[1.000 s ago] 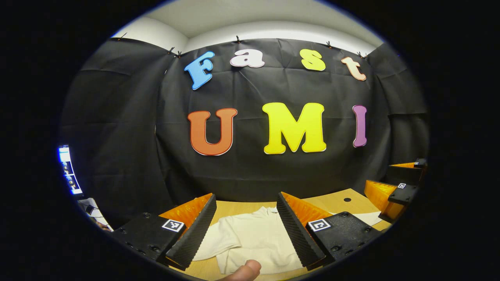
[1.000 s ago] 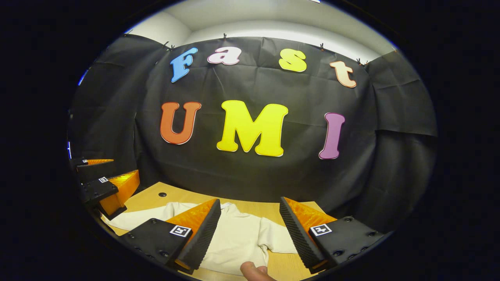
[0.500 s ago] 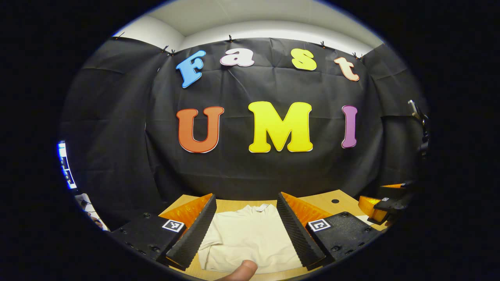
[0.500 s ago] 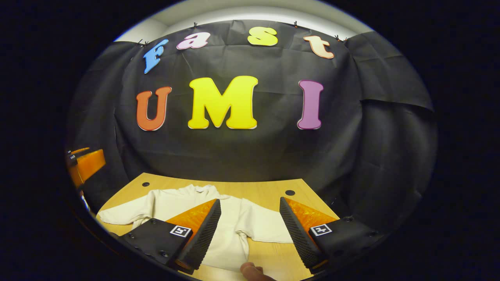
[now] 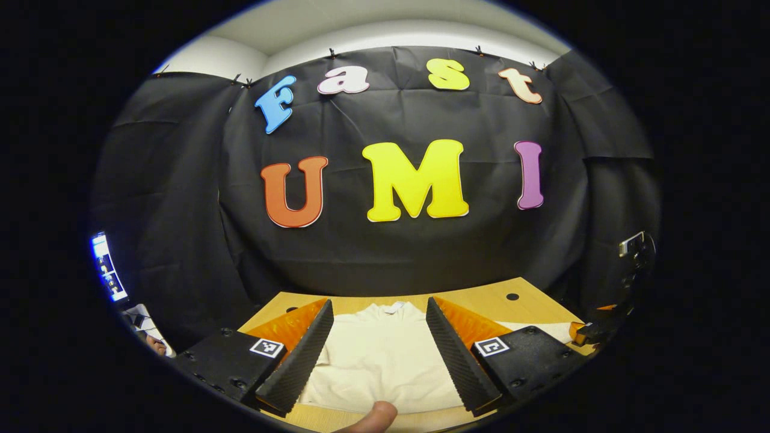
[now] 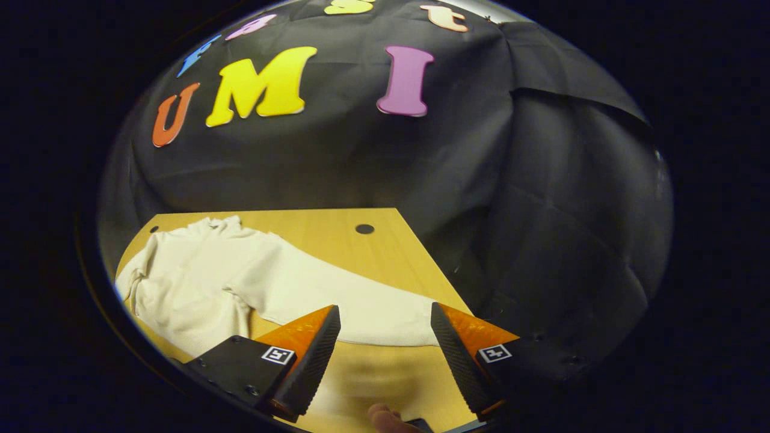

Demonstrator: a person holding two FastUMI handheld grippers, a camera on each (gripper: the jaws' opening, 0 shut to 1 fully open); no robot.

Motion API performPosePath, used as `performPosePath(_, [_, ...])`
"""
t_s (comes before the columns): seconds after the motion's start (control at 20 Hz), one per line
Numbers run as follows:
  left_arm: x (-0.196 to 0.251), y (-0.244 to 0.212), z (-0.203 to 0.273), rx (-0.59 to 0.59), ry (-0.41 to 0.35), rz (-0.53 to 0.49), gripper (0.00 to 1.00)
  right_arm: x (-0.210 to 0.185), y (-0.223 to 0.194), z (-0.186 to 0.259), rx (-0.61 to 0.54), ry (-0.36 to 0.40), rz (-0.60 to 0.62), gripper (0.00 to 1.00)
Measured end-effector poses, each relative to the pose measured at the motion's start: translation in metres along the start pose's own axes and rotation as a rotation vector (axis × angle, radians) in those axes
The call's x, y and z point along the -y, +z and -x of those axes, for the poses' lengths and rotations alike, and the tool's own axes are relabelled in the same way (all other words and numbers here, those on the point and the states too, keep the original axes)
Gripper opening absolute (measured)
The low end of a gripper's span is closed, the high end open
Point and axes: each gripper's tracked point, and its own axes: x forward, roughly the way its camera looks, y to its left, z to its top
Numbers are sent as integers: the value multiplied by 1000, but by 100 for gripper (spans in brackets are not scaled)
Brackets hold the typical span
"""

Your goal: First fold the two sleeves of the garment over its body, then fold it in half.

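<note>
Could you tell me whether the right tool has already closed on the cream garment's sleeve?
No, the right tool is open above the cream garment's sleeve, which lies stretched flat on the wooden table.

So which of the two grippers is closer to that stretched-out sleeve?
The right gripper. It hangs open just in front of the sleeve, its fingers either side of the cuff end. The left gripper is open over the garment's body, away from that sleeve.

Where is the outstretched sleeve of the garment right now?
In the right gripper view the sleeve lies flat on the wooden table, its cuff end just ahead of the open right gripper.
</note>
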Motion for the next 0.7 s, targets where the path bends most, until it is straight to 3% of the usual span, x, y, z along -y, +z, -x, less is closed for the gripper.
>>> performPosePath(0.35, [22, -1, 12, -12, 73, -35, 100, 63, -63, -93, -256, -56, -146, 94])
performPosePath(0.7, [-1, 6, 17, 8, 131, -35, 100, 62, -84, -118, -408, -27, -193, 95])
